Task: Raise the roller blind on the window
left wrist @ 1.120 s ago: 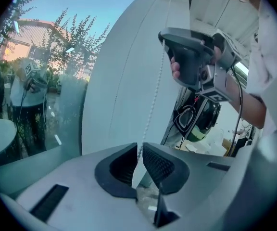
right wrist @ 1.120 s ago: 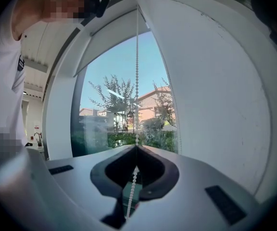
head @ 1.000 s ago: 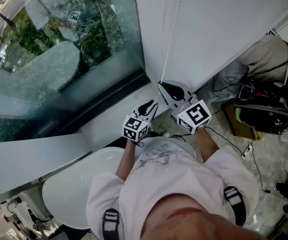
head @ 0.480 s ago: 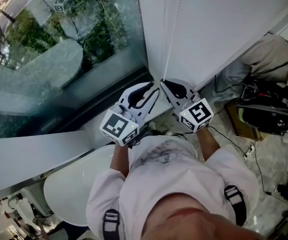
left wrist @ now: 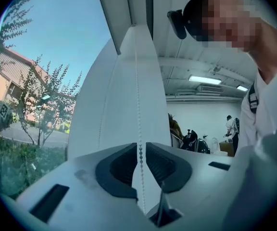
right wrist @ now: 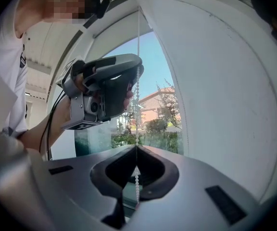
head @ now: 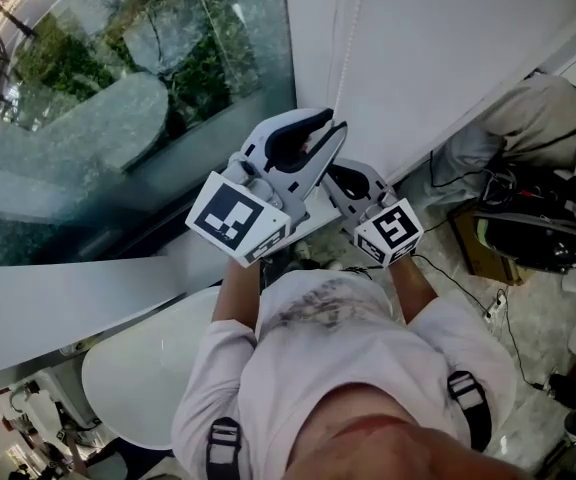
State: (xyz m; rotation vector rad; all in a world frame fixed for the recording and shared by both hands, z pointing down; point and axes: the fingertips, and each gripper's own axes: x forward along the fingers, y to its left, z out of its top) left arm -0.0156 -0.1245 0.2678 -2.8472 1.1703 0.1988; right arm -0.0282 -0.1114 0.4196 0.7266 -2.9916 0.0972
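Blind: the white roller blind [head: 448, 38] fills the upper right of the head view, beside the window [head: 118, 88] glass at upper left.
Chain: a bead chain [left wrist: 137, 100] hangs by the blind's edge, at frame centre.
Left gripper [left wrist: 139, 147]: its fingers are closing around the chain, which runs between them unpinched, with blind showing on either side.
Right gripper [right wrist: 136, 147]: its fingers are pressed together on the chain, lower on the strand.
Handling: likely thin, light and limp. The beads probably give the fingers purchase (a loose pinch may skip bead by bead).
Hold: pinch squarely high on the strand, above the right gripper's grip, and pull along its run. Sideways jerks risk snapping it.
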